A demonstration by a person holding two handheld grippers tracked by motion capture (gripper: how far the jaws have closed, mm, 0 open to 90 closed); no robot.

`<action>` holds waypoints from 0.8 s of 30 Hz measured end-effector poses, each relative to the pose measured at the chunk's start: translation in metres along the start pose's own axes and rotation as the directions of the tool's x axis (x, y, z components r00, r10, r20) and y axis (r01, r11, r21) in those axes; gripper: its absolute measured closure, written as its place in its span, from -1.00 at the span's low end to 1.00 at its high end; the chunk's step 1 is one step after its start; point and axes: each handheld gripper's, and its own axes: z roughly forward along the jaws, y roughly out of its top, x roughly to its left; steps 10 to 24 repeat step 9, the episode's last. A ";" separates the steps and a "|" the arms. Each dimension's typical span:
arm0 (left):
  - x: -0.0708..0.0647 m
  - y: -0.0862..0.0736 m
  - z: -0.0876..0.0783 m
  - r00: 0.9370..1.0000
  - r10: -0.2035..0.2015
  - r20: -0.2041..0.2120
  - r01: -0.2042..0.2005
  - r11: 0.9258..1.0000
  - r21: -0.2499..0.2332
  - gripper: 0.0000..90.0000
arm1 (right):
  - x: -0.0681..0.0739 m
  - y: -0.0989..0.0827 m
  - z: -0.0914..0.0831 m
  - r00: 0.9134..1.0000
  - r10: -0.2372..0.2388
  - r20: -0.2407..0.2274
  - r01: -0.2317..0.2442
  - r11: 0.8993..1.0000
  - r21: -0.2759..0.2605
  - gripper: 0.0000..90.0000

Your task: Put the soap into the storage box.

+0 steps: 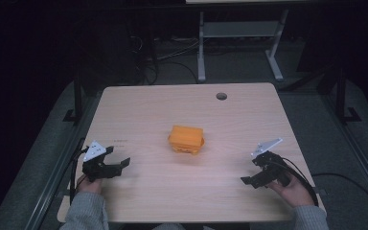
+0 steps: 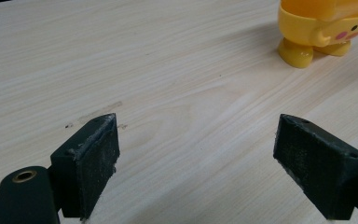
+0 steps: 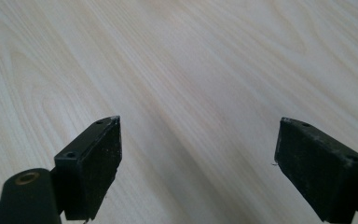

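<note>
1. The left gripper (image 1: 116, 164) is held low over the near left part of the wooden table (image 1: 148, 110); its jaws are spread wide and nothing is gripped.
2. The orange toy container (image 1: 187, 139) is placed at the table centre, well apart from both grippers; in the left gripper view it is seen beyond the jaws, toward the right.
3. The right gripper (image 1: 251, 175) is kept at the near right, wide open and empty, with bare wood between its jaws.
4. A round hole (image 1: 221, 96) is found near the far edge.
</note>
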 end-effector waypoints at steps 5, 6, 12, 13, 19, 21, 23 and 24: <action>-0.001 0.000 0.000 1.000 0.001 0.000 -0.001 1.000 -0.005 -0.69 | 0.010 -0.023 -0.004 0.998 0.056 0.003 -0.055 0.993 -0.107 -0.68; -0.002 0.001 0.000 1.000 0.001 0.000 -0.001 1.000 -0.004 -0.69 | 0.012 -0.028 -0.004 0.998 0.067 0.003 -0.066 0.991 -0.120 -0.68; -0.002 0.001 0.002 1.000 0.003 -0.004 -0.003 1.000 0.003 -0.69 | 0.022 -0.036 -0.005 0.997 0.052 0.049 -0.046 0.992 -0.118 -0.69; -0.002 0.001 0.002 1.000 0.003 -0.004 -0.003 1.000 0.003 -0.69 | 0.022 -0.036 -0.005 0.997 0.052 0.049 -0.046 0.992 -0.118 -0.69; -0.002 0.001 0.002 1.000 0.003 -0.004 -0.003 1.000 0.003 -0.69 | 0.022 -0.036 -0.005 0.997 0.052 0.049 -0.046 0.992 -0.118 -0.69; -0.002 0.001 0.002 1.000 0.003 -0.004 -0.003 1.000 0.003 -0.69 | 0.022 -0.036 -0.005 0.997 0.052 0.049 -0.046 0.992 -0.118 -0.69; -0.002 0.001 0.002 1.000 0.003 -0.004 -0.003 1.000 0.003 -0.69 | 0.022 -0.036 -0.005 0.997 0.052 0.049 -0.046 0.992 -0.118 -0.69; -0.002 0.001 0.002 1.000 0.003 -0.004 -0.003 1.000 0.003 -0.69 | 0.022 -0.036 -0.005 0.997 0.052 0.049 -0.046 0.992 -0.118 -0.69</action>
